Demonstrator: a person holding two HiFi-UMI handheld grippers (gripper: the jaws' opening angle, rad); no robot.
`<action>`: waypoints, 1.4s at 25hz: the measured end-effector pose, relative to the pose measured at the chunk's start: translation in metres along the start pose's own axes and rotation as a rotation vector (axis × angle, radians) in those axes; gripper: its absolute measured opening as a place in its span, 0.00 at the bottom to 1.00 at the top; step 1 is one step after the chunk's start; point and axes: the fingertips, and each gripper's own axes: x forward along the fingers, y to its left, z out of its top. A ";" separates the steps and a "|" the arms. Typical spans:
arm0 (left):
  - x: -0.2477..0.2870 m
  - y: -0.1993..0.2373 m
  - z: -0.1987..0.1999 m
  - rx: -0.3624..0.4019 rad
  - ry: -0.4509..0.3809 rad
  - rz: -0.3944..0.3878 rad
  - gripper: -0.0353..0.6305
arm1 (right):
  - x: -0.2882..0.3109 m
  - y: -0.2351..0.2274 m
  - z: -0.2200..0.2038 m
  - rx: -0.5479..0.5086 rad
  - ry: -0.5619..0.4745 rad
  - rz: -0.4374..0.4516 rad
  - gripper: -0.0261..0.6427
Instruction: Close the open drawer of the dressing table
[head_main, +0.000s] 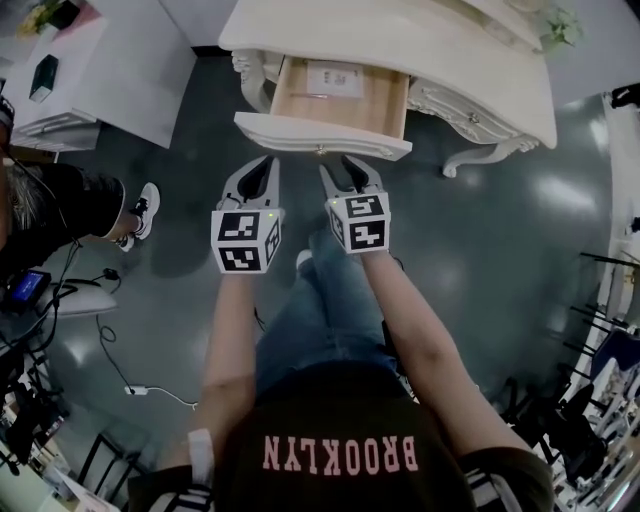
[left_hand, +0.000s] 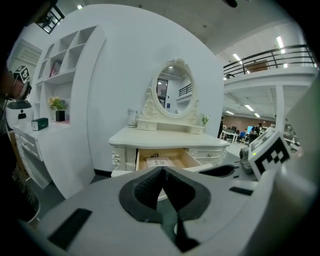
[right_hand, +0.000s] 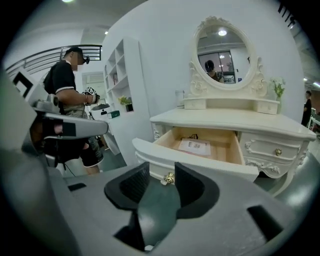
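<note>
The white dressing table (head_main: 470, 60) stands ahead with its left drawer (head_main: 322, 136) pulled out. A printed paper (right_hand: 195, 146) lies on the drawer's wooden bottom. A small gold knob (right_hand: 169, 178) sits on the drawer front (right_hand: 210, 164). My right gripper (head_main: 338, 170) hovers just short of that front, open and holding nothing. In the right gripper view the knob shows in the gap between its fingers. My left gripper (head_main: 268, 166) is beside it on the left, shut and empty, aimed at the drawer's left half (left_hand: 150, 161).
An oval mirror (right_hand: 225, 52) tops the table, and a second, closed drawer (right_hand: 272, 150) is to the right. White shelving (left_hand: 55, 70) stands at the left. A person in black (right_hand: 70, 85) stands off to the left. Cables (head_main: 120, 370) lie on the dark floor.
</note>
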 end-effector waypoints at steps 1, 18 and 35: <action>0.003 0.002 -0.003 -0.002 0.008 0.002 0.06 | 0.007 -0.001 -0.004 0.009 0.011 -0.003 0.24; 0.041 0.015 -0.033 -0.013 0.076 -0.001 0.06 | 0.097 -0.013 -0.064 0.134 0.157 -0.009 0.24; 0.067 0.026 -0.030 -0.029 0.092 0.012 0.06 | 0.121 -0.030 -0.048 0.123 0.167 -0.029 0.18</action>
